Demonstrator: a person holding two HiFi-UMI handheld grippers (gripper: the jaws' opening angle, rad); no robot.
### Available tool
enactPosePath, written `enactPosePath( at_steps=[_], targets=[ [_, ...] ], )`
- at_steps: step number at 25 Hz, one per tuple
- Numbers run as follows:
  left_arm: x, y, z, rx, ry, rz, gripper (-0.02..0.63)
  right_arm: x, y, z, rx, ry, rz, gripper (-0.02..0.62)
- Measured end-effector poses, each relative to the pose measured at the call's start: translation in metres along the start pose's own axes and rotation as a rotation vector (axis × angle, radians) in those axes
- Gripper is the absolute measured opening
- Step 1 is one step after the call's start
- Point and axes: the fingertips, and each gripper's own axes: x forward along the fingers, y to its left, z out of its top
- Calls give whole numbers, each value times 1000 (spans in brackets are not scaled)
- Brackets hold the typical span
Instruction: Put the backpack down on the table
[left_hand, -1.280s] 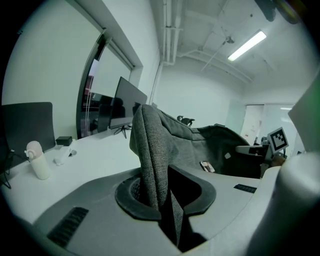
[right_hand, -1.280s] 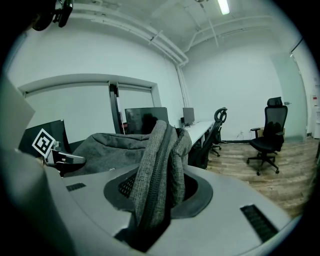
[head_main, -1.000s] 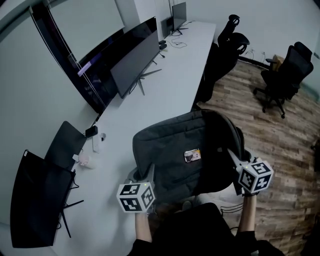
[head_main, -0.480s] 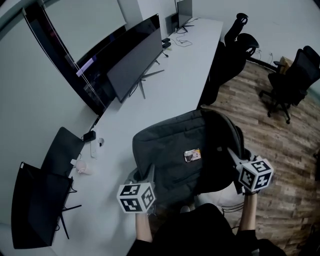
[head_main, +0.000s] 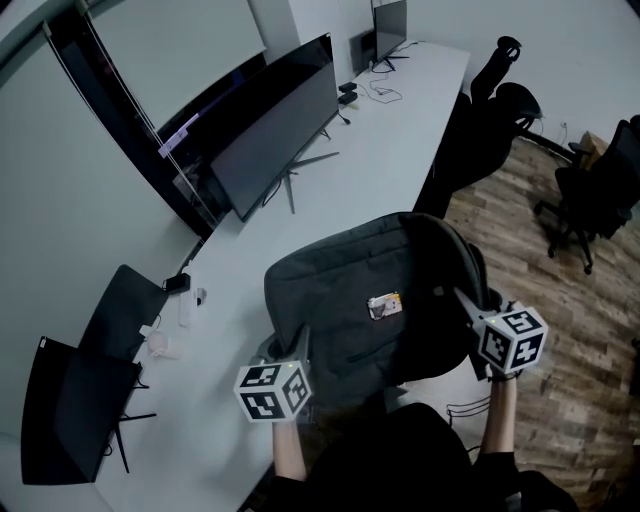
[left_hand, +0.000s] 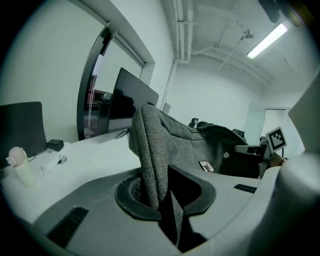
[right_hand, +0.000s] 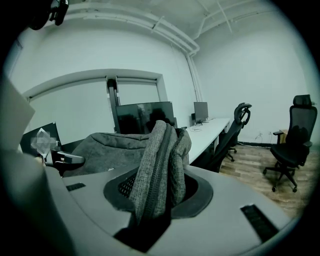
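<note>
Grey backpack (head_main: 350, 300): we hold it; left gripper (head_main: 303, 342) and right gripper (head_main: 463, 300) each clamped on its fabric.
Table (head_main: 390, 140): bare beyond backpack, monitor (head_main: 275, 130) alongside.
Right gripper view, not left: office chair (right_hand: 292, 145).

dark grey fabric backpack (head_main: 345, 290), flat with front panel up, over near edge of long white table (head_main: 390, 135)
</note>
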Motion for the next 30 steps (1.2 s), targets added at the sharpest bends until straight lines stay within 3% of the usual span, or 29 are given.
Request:
enactPosePath(
  at_steps=[16,30],
  targets=[
    [49,1,30,-82,-31,115,69,79,-45,44,-54,28,151,114],
    [95,49,41,-163,15,159,69,167,-43,65,-105,116,199,114]
  ],
)
